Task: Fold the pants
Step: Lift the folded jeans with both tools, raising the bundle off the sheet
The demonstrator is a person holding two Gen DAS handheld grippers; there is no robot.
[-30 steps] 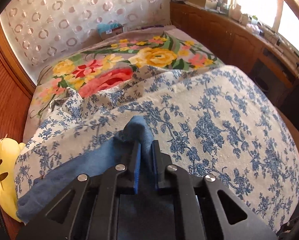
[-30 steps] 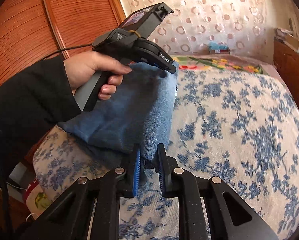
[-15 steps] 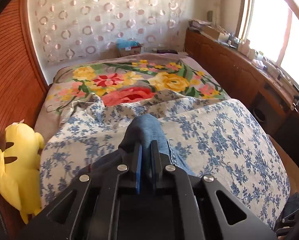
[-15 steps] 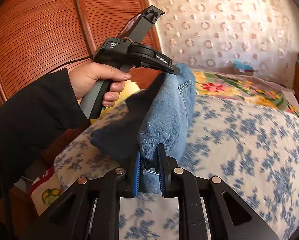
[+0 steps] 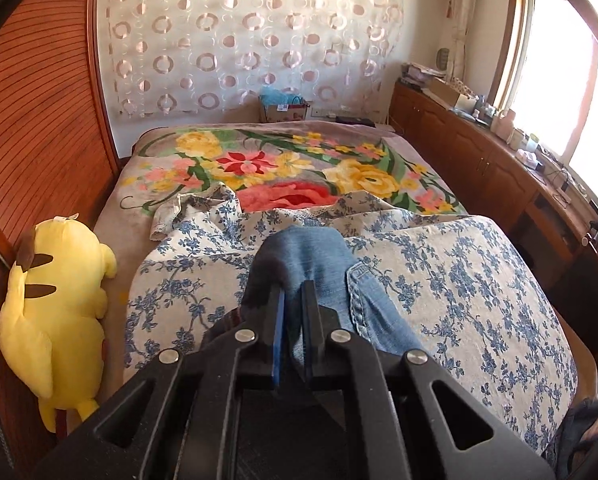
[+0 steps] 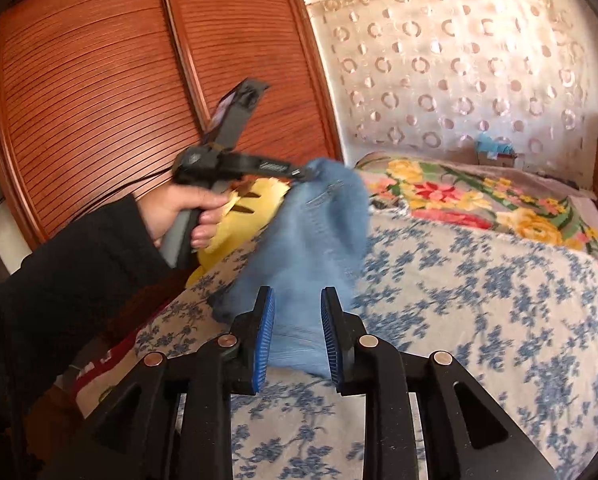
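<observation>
Your right tool (image 6: 298,336) has spread and let go of the pants (image 6: 307,248) since 0.5 s ago; your left tool (image 5: 293,312) still pinches them above the bed (image 5: 479,280).

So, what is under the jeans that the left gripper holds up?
Under the jeans lies the blue-flowered bedspread. The yellow plush toy shows behind the left gripper. What the hanging cloth covers cannot be seen.
</observation>
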